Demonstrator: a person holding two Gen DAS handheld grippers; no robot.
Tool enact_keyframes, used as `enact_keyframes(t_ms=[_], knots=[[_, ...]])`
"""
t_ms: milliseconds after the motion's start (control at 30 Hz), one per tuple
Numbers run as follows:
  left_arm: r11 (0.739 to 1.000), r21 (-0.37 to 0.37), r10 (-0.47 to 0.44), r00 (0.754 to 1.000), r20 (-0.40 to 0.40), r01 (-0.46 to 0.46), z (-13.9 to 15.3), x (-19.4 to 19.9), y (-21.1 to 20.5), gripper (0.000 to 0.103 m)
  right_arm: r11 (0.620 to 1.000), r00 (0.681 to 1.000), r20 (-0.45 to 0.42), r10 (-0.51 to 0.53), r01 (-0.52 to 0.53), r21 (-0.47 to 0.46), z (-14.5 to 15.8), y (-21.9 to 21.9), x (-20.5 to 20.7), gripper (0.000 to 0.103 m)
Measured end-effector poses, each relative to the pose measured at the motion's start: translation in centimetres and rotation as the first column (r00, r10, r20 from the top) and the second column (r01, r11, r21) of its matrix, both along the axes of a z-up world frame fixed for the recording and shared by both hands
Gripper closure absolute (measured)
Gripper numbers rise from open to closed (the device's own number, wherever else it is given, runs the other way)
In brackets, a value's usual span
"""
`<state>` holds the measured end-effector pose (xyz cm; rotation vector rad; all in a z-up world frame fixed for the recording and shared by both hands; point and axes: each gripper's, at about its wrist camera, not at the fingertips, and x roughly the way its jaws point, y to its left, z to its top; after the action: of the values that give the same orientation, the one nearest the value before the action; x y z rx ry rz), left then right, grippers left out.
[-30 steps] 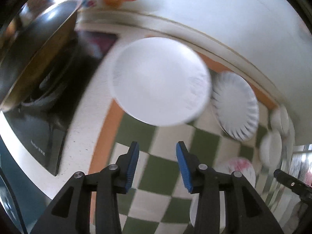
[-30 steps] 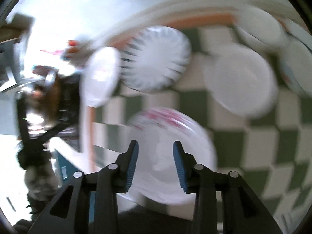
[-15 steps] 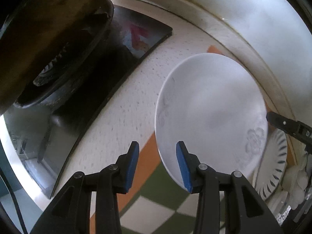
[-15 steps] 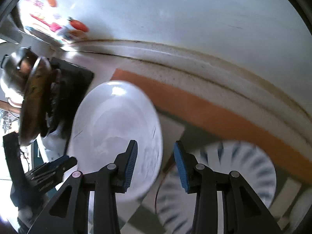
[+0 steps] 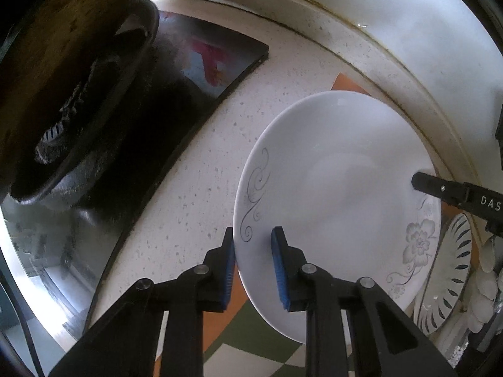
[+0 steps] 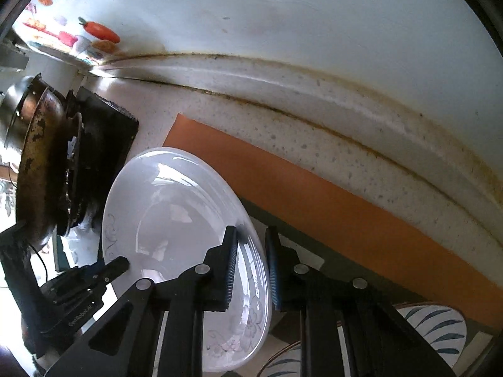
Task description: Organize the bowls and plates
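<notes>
At the stove-side rim, your left gripper (image 5: pixel 253 262) is closing on the white ceramic plate with grey floral print (image 5: pixel 339 194); your right gripper (image 6: pixel 250 270) closes on the opposite rim. Plate straddles speckled counter (image 5: pixel 195 169) and checked mat (image 5: pixel 257 333), beside the black hob (image 5: pixel 176 100). Probably a two-sided lift to keep it level.

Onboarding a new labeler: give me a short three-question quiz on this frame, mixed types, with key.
1. True or false: the left gripper and right gripper straddle opposite rims of the same white plate.
2. The striped plate lies: A) on the stove, B) on the checkered mat, C) under the pan.
3. Fill in: the plate's rim is printed with a grey ____.

Key: 1 true; 2 B; 3 flower.
</notes>
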<state>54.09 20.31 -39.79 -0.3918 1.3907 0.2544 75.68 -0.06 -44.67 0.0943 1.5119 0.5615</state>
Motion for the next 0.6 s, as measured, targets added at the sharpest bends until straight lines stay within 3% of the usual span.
enact_keyframes(t_ms=[333, 600], knots=[[0.999, 0.028, -0.032, 0.999, 0.038, 0.031, 3.5, -1.9, -0.5, 0.083, 1.000, 1.000, 0.008, 0.000, 0.000, 0.008, 2.9, -1.2, -2.7, 0.085], [0.993, 0.033, -0.114, 0.988, 0.099, 0.112, 8.6, -5.3, -2.6, 0.083, 0.997, 0.997, 0.030, -0.066, 0.065, 0.047, 7.5, -5.0, -7.3, 0.087]])
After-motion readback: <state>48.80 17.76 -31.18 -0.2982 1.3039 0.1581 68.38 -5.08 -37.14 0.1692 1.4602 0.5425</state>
